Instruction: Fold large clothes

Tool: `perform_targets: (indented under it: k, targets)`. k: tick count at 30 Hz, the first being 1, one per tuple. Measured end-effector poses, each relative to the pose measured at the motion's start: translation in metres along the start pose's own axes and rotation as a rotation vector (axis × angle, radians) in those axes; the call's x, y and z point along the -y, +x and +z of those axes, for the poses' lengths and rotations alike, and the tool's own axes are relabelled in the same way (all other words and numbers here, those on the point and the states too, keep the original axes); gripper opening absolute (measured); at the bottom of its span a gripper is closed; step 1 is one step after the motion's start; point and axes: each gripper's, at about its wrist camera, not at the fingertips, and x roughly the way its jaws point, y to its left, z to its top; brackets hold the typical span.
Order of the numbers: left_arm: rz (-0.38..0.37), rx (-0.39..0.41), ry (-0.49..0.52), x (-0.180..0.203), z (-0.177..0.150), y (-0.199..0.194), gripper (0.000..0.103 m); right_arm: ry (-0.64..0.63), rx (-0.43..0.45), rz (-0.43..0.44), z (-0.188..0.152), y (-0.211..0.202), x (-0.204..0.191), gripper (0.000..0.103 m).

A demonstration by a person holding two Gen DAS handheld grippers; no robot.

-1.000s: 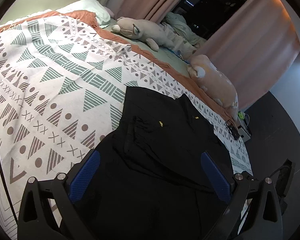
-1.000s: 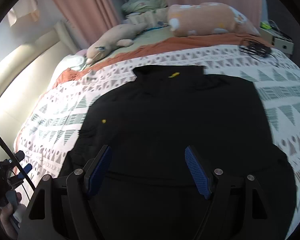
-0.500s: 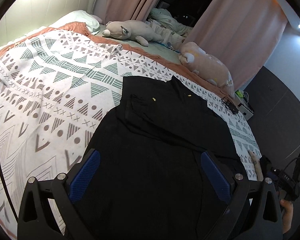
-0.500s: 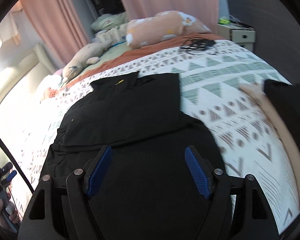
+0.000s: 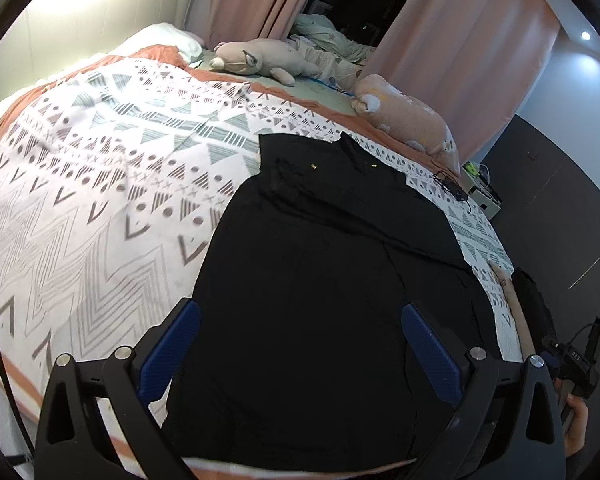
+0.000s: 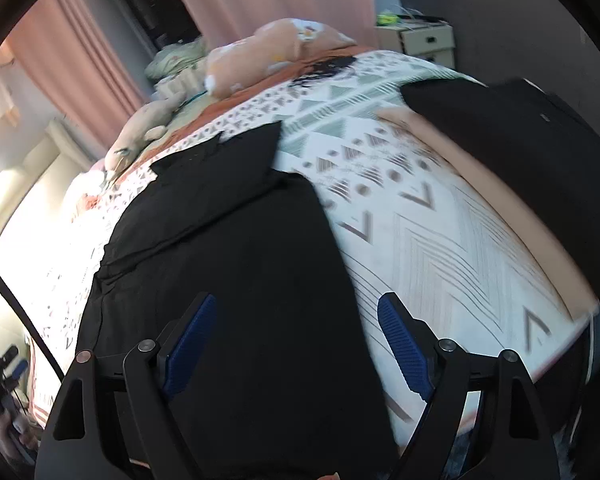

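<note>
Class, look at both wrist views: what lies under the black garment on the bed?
The black garment lies spread flat on a white geometric-patterned bedspread that shows all around it. Whatever sits directly beneath the fabric is covered and cannot be seen.

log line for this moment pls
left gripper open, empty | right gripper open, empty | black garment lies partly folded on patterned bedspread

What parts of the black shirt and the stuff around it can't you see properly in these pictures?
- Black garment: its near hem in the left wrist view is cut off by the picture's bottom edge and the left gripper.
- Right wrist view: the bedspread is motion-blurred; the right gripper hides cloth below it.
- The yellow marks are too small to read.
- Items on the bedside box are too small to identify.
</note>
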Motion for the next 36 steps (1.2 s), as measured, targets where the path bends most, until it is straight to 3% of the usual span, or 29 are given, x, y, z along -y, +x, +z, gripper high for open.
perform_targets:
  k: [13,15,16,21,26,28,30,33,36]
  targets:
    - [0.027,-0.023,-0.058,-0.042,-0.056,-0.03,0.098,0.071,-0.044,0.134,-0.057,-0.034,0.062,0.082]
    - [0.028,-0.039,-0.084,-0.053,-0.066,-0.027,0.083,0.07,-0.05,0.148,-0.064,-0.031,0.064,0.082]
    - [0.028,-0.049,-0.095,-0.057,-0.069,-0.025,0.081,0.069,-0.055,0.156,-0.067,-0.028,0.064,0.082]
    - [0.017,-0.087,-0.164,-0.081,-0.088,-0.009,0.08,0.109,-0.07,0.221,-0.078,-0.014,0.072,0.081]
    - [0.009,-0.125,-0.198,-0.094,-0.098,0.01,0.08,0.153,-0.094,0.252,-0.083,0.006,0.082,0.074]
    - [0.0,-0.14,-0.21,-0.098,-0.1,0.017,0.08,0.174,-0.11,0.268,-0.085,0.015,0.087,0.072]
    - [-0.016,-0.161,-0.226,-0.102,-0.101,0.026,0.069,0.21,-0.133,0.299,-0.087,0.026,0.092,0.071]
    - [-0.051,-0.181,-0.257,-0.108,-0.104,0.03,0.069,0.257,-0.148,0.332,-0.09,0.037,0.101,0.068]
    - [-0.128,-0.192,-0.309,-0.116,-0.108,0.029,0.069,0.297,-0.161,0.451,-0.096,0.04,0.112,0.067]
